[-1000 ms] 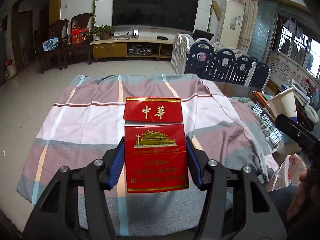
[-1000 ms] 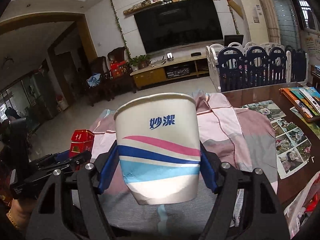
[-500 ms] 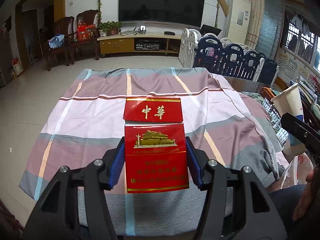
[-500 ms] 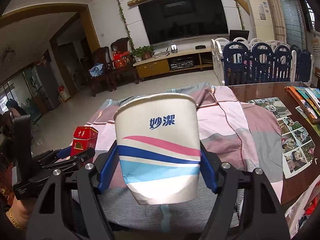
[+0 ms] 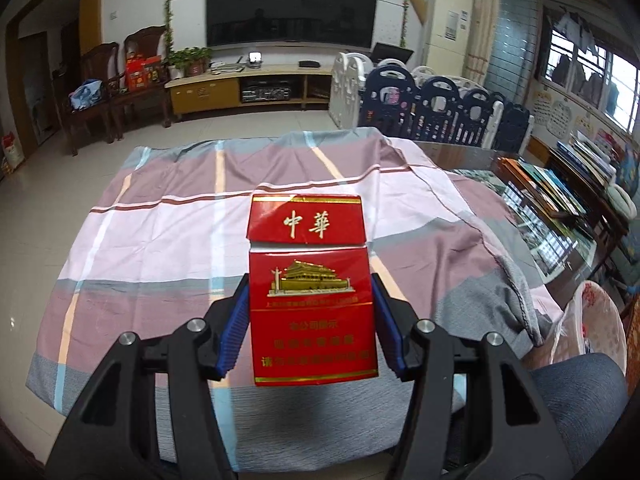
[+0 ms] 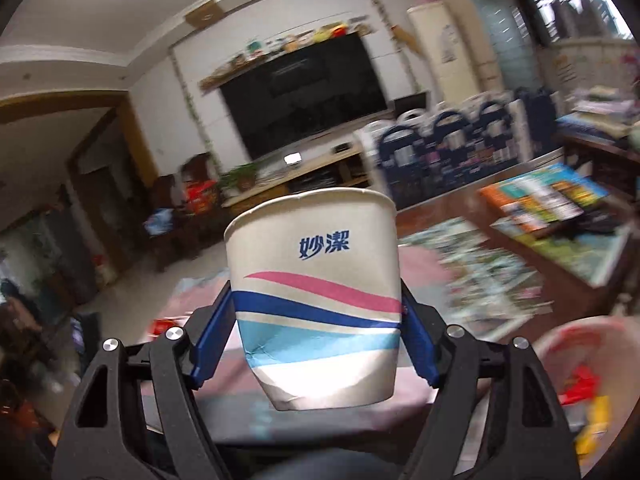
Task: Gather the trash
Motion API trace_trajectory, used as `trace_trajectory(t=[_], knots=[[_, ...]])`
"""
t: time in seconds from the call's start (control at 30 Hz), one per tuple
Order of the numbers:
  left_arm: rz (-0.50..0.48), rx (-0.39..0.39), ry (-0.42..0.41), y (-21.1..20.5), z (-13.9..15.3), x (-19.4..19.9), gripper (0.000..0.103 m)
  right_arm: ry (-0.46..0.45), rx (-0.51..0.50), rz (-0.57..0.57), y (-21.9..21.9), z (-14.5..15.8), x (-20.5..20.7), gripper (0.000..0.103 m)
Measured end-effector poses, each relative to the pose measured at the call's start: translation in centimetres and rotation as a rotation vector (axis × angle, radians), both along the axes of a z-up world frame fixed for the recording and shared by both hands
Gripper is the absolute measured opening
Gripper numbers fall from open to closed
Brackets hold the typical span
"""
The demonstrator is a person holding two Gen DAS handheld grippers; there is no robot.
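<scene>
A red cigarette pack [image 5: 312, 292] with gold print stands upright between the blue pads of my left gripper [image 5: 310, 320], which is shut on it above the checked cloth [image 5: 160, 240]. Its lid is slightly lifted. In the right wrist view a white paper cup [image 6: 316, 280] with pink and blue stripes sits between the pads of my right gripper [image 6: 316, 320]. The jaws are opening, the pads still touch the cup's sides, and the cup leans a little. A translucent plastic bag [image 6: 580, 360] with red and yellow scraps inside lies low to the right of the cup.
The cloth covers the near part of a dark table [image 5: 460, 152]; photos under glass and books [image 6: 540, 196] lie on its right side. The same bag [image 5: 592, 320] hangs at the table's right edge beside a person's knee [image 5: 580, 392]. A playpen fence [image 5: 440, 108] stands beyond.
My right gripper has swung to the right with the cup, bringing the bag into its view, and has left the left wrist view. The left gripper and pack have hardly moved.
</scene>
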State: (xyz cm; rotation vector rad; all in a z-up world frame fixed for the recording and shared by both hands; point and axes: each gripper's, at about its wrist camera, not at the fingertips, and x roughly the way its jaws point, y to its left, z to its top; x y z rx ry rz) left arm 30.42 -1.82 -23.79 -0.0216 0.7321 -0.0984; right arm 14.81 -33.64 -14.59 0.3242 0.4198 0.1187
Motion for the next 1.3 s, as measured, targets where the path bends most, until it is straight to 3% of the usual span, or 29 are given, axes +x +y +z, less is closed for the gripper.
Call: trace_trajectory(t=[0.1,0.27,0.3,0.43,0.53,0.57,0.63,0.77,0.93,1.07,1.3], knots=[[-0.084,-0.004,0.007,-3.0,0.5,0.4,0.057,0.066,-0.097,-0.146,-6.0,-2.2,-2.7,0.078],[-0.331,-0.058,-0.017,-13.4,4.3,-0.7,0.057,0.348,-0.191,-0.277,-13.0,-8.8,-3.7,0.082],[-0.390,-0.069,-0.020,-16.0,5.1,-1.2,0.057,0.334,-0.180,-0.316,-13.8,-8.6,-4.5,0.082],[-0.648,-0.069,-0.006,-27.6,7.3,-3.7,0.060,0.122,-0.063,-0.489,-16.6,-4.1,-9.1,0.091],[-0.774,-0.120,0.038,-34.8,7.4,-5.0,0.083,-0.009,-0.013,-0.525,-17.2,-0.2,-11.4,0.093],[-0.790,-0.131,0.060,-36.3,7.1,-5.0,0.096,-0.042,-0.014,-0.539,-17.3,0.9,-12.0,0.095],[-0.788,-0.143,0.112,-38.4,6.0,-4.7,0.098,-0.069,-0.018,-0.545,-17.0,2.2,-12.8,0.096],[-0.661,-0.185,0.151,-34.8,5.0,-3.4,0.099,-0.031,-0.038,-0.476,-15.6,2.0,-11.7,0.096],[-0.450,-0.104,-0.034,-23.7,7.0,-2.6,0.100,0.036,-0.041,-0.343,-10.6,-0.1,-8.0,0.096],[-0.254,-0.019,-0.151,-14.5,8.7,-2.3,0.100,0.039,-0.063,-0.178,-4.1,0.1,-4.1,0.096],[0.039,0.077,-0.153,-1.8,8.7,-1.8,0.100,0.053,-0.092,0.093,8.8,0.9,3.8,0.098]])
